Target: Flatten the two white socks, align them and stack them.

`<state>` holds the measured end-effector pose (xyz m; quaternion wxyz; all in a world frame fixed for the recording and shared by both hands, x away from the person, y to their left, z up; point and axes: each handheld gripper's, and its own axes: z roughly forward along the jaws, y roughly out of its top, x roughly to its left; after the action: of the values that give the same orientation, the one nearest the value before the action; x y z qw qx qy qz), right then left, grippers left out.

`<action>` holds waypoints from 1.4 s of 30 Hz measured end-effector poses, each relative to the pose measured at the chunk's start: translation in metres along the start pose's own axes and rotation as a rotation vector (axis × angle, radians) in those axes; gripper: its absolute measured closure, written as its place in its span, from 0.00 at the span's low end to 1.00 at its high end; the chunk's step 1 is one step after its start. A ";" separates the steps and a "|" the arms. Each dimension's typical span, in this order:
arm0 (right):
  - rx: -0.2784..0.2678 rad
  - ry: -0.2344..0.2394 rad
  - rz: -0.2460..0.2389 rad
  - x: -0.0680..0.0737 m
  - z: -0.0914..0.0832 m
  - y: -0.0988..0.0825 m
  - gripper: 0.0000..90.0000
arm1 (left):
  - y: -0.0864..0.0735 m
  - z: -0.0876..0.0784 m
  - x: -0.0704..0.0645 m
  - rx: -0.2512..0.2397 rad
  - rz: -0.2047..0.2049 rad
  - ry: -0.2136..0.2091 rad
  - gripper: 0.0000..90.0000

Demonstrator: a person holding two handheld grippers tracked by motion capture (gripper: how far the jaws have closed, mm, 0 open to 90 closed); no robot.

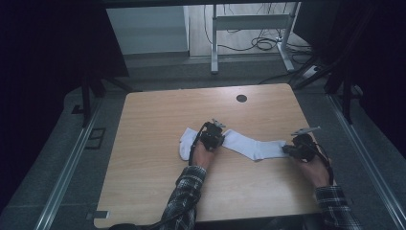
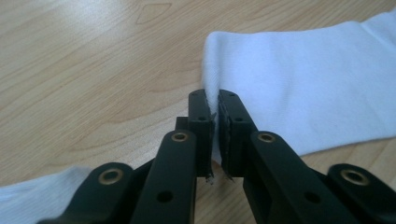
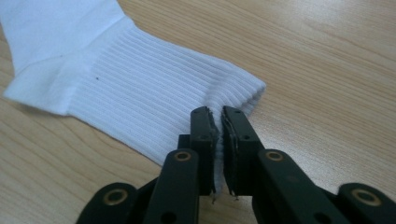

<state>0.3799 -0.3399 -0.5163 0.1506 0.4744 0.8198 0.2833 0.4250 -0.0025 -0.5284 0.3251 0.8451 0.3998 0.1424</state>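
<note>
Lying flat mid-surface: white sock, soft, light, floppy. Left tool pinching its toe edge, right tool clamping the ribbed cuff; best gripped at both ends.

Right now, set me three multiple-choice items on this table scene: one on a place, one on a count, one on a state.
1. Where does the right gripper grip the stretched sock?
A. at its ribbed cuff
B. at its heel
C. nowhere

2. How many white socks lie on the table?
A. one
B. two
C. four

3. How do the left gripper's jaws stand?
A. wide open above the wood
B. shut on the sock's edge
C. shut on nothing

Answers: 1 A, ribbed knit sits between the pads; 2 B, the second sock lies beside the left hand; 3 B, white fabric is pinched between them.
</note>
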 end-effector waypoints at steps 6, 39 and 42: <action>-0.060 0.008 -0.020 0.005 -0.015 0.004 0.93 | -0.004 -0.034 0.001 -0.069 -0.025 -0.032 0.95; 0.034 0.241 -0.279 0.117 0.004 0.012 0.91 | -0.155 -0.134 0.003 -0.011 -0.150 0.021 0.94; 0.041 0.229 -0.290 0.118 0.006 0.010 0.85 | -0.154 -0.136 0.005 -0.029 -0.159 0.021 0.82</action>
<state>0.3308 -0.2324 -0.5126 0.0860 0.3189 0.8969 0.2941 0.2707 0.1327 -0.5292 0.3432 0.8044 0.4671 0.1306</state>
